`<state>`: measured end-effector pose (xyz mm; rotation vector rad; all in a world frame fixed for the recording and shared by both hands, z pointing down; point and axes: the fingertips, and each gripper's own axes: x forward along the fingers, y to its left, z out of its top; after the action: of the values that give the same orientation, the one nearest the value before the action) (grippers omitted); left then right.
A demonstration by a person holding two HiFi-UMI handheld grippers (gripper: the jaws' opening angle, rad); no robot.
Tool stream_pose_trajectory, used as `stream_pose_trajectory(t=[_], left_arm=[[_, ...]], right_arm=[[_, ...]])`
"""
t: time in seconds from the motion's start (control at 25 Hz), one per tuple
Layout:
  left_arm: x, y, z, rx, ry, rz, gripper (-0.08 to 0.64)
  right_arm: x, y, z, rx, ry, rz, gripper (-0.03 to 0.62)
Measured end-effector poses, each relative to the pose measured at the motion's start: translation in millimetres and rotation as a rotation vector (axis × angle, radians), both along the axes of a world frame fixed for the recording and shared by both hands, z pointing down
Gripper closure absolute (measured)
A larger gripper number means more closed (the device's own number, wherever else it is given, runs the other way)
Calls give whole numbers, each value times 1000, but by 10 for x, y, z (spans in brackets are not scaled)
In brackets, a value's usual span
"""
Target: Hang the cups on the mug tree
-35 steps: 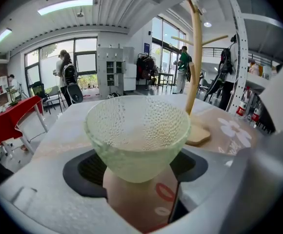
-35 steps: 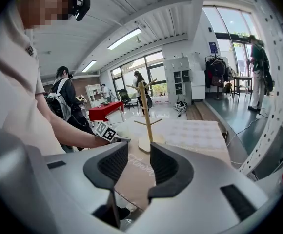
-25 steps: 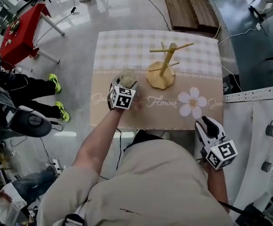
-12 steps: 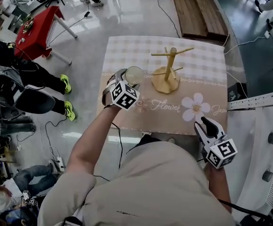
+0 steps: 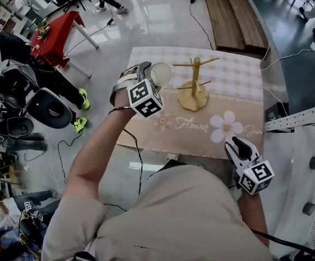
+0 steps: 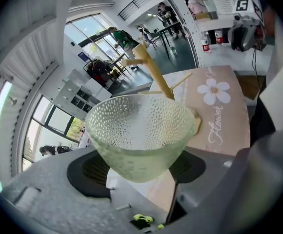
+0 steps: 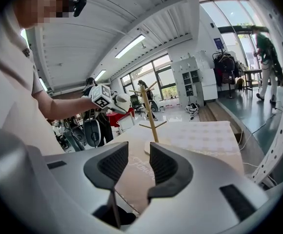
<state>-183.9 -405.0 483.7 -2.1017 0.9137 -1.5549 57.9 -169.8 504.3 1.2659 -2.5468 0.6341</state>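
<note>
While the left gripper (image 5: pixel 145 74) clamps a cup (image 5: pixel 161 74), apparently near the tree (image 5: pixel 194 86), the right gripper (image 5: pixel 238 144) hangs low. Its jaws stand slightly apart, empty

Even daylight fills the head view; the glossy floor (image 5: pixel 146 20) at the top centre throws back pale glare, and shadows on the tablecloth (image 5: pixel 222 80) are faint and soft. The far left of that frame is darker. Both gripper views are round fisheye pictures with black corners and strongly curved lines near the rim. In the left gripper view the windows (image 6: pixel 90 30) at the upper left are washed out white, and the dimpled glass cup (image 6: pixel 139 135) in the centre glows translucent. In the right gripper view strip lights (image 7: pixel 131 45) and tall windows (image 7: pixel 234 9) at the upper right light the room; the grey jaws at the bottom look soft
</note>
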Motion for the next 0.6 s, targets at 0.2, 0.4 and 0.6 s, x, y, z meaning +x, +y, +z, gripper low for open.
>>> stream_pose_trajectory(t=[0.2,0.4,0.6], left_arm=[[117,-61,-301,98,-200,71,209],[222,-76,-478,158,-372,119,209],[245,-81,-557,210,-620,149,209]], right_arm=[[91,30,-30,6,-37,8,446],[184,126,-82,17,-69,20,448],[299,217,-116,15,-83,45,449]])
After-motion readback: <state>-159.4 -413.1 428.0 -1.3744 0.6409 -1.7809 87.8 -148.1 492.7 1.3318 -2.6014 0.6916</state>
